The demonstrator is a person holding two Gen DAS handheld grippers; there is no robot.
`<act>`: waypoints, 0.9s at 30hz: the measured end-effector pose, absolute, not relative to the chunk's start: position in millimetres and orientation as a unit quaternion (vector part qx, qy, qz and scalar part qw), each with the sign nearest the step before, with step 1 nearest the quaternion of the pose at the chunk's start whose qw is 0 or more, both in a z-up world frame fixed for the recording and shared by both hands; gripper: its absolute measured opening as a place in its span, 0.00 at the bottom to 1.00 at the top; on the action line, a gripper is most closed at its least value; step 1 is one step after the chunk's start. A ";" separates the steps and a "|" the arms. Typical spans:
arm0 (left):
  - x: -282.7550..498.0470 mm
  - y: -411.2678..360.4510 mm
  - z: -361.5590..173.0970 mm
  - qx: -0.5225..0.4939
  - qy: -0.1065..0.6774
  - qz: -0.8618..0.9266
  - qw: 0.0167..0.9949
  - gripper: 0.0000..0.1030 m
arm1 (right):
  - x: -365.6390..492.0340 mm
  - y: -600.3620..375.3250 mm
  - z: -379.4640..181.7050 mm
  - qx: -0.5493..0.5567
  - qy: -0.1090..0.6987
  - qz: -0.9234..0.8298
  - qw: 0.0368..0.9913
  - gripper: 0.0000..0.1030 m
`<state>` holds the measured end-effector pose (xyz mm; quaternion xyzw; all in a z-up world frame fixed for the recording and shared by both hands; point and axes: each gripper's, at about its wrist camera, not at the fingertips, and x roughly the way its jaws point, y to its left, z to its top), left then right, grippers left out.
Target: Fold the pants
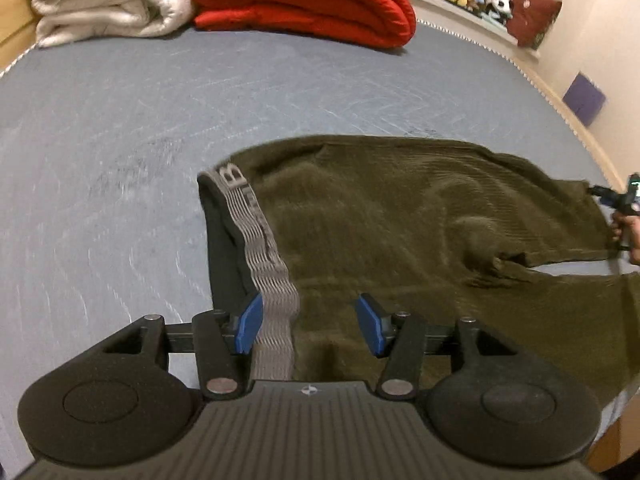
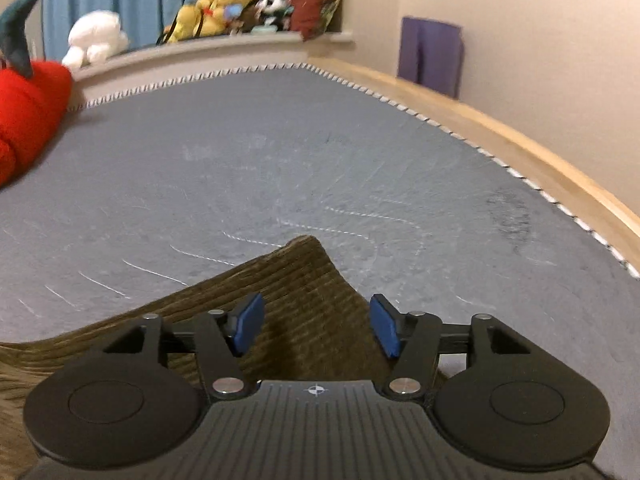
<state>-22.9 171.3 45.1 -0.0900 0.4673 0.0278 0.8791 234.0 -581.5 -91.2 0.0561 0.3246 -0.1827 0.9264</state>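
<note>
Both my hand-held grippers, left (image 1: 310, 324) and right (image 2: 316, 324), gape empty over the flat pants (image 1: 400, 216); next, grabbing waistband (image 1: 264, 256) and hem.

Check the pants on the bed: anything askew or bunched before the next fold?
Two things. The pants have a puckered bunch at the crotch, not flat. The grey waistband is flipped open at its left end, dark lining showing. Both grippers, left and right, are open, holding nothing.
</note>
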 end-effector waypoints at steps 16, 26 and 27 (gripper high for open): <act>3.0 150.3 30.6 -0.050 0.456 0.045 0.887 0.56 | 295.2 -609.9 -99.2 0.104 0.288 -0.232 0.923 0.17; -12.3 163.4 -29.1 0.028 0.583 0.025 0.812 0.49 | 209.4 -613.4 -91.4 0.066 0.331 -0.214 0.916 0.41; -17.3 166.2 -34.3 0.043 0.590 0.019 0.806 0.52 | 206.9 -618.1 -97.5 0.048 0.375 -0.218 0.900 0.41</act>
